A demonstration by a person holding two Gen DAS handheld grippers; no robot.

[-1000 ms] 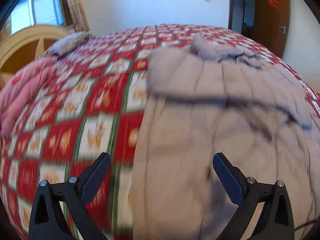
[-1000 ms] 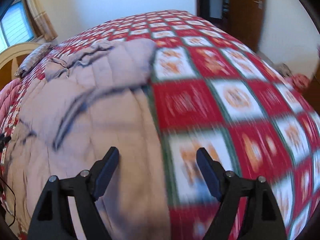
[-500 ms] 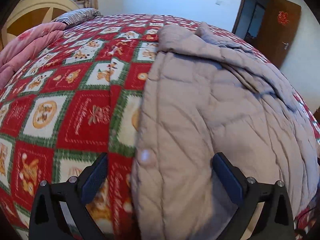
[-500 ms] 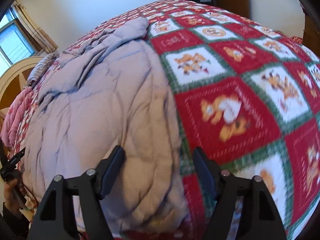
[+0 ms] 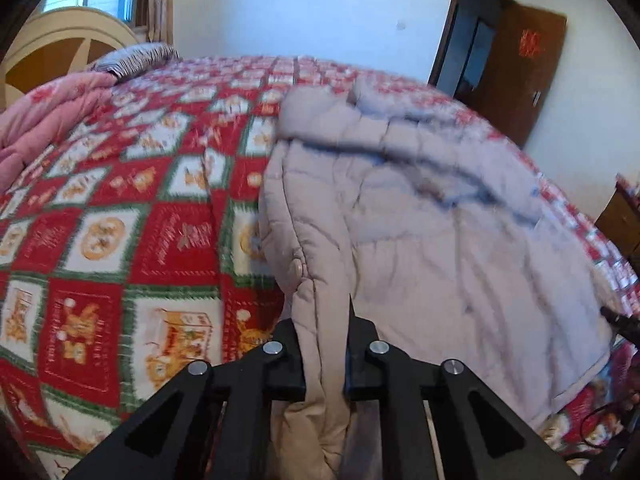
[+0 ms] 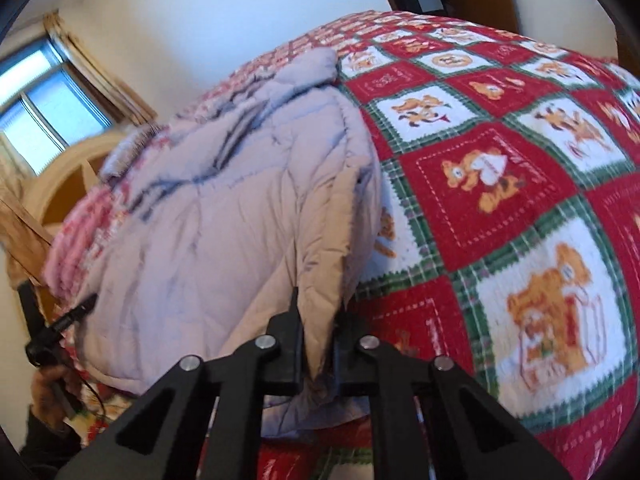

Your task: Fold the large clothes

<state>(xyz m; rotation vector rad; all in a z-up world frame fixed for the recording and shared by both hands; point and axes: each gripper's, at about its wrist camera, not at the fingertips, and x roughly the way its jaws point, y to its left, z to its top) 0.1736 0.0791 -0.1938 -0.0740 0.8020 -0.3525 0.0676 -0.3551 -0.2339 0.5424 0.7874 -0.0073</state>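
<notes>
A large beige quilted coat (image 5: 420,220) lies spread on the bed, its hem toward me and its hood at the far end. My left gripper (image 5: 323,344) is shut on the coat's near left hem corner, which bunches up between the fingers. My right gripper (image 6: 319,332) is shut on the coat's (image 6: 224,216) near right hem corner, also lifted into a ridge. The other gripper's tip shows at the right edge of the left wrist view (image 5: 622,322) and at the left of the right wrist view (image 6: 60,328).
The bed has a red, white and green patterned blanket (image 5: 120,220) (image 6: 520,200). A pink quilt (image 5: 36,128) and a striped pillow (image 5: 136,58) lie by the cream headboard (image 5: 60,48). A brown door (image 5: 528,68) stands open beyond the bed.
Both grippers were open above the coat's hem; they have come down onto the near corners and closed on the fabric, pulling it up slightly.
</notes>
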